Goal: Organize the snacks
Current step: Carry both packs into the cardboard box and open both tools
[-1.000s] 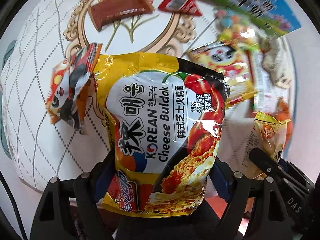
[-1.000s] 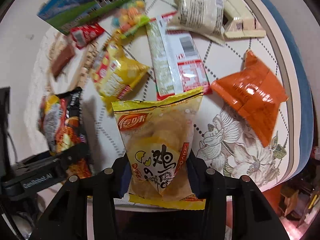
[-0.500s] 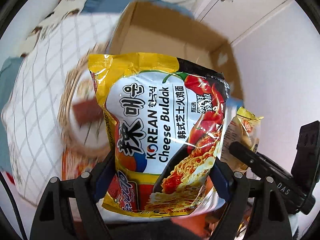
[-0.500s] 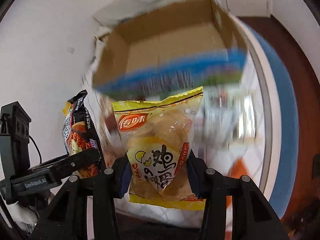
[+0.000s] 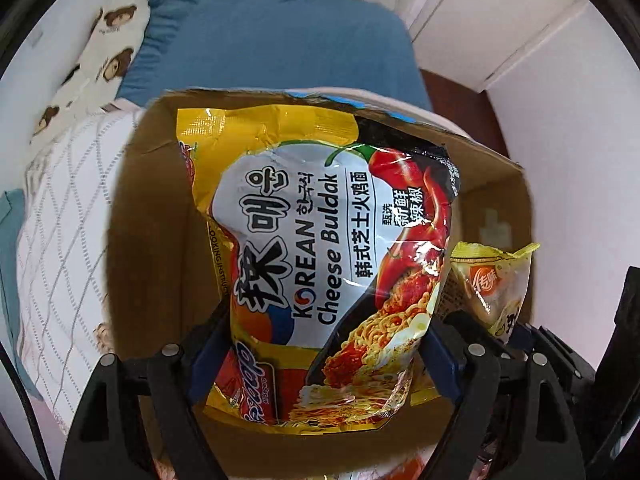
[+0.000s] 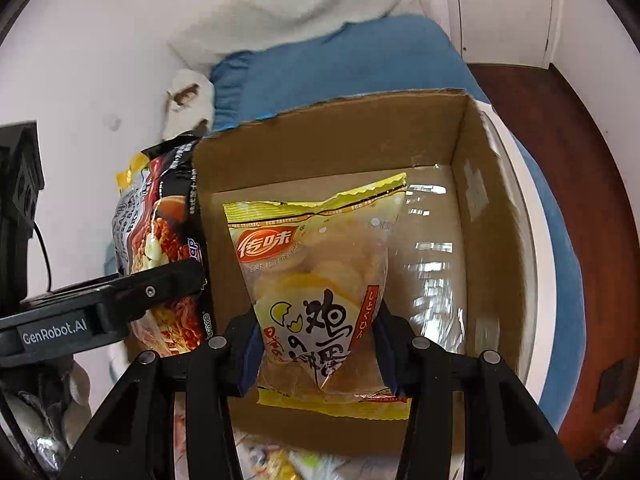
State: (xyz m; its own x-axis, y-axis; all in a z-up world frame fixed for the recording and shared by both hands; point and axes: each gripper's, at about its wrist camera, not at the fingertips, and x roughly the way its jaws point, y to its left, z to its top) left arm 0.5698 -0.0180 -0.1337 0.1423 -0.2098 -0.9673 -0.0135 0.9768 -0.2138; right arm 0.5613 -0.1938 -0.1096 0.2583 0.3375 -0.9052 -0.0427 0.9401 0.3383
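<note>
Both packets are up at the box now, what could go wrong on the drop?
1. The noodle packet in the left hand-held gripper looks nearly as wide as the cardboard box; it may catch on the rim.
2. Both grippers crowd one opening; the right hand-held gripper holding the egg snack bag might bump the left.

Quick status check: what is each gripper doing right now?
Left gripper: closed on the Cheese Buldak noodle packet.
Right gripper: closed on the yellow snack bag.

A yellow-black noodle packet (image 5: 320, 248) and a yellow egg-snack bag (image 6: 320, 280) hang upright over an open cardboard box (image 6: 492, 216).
</note>
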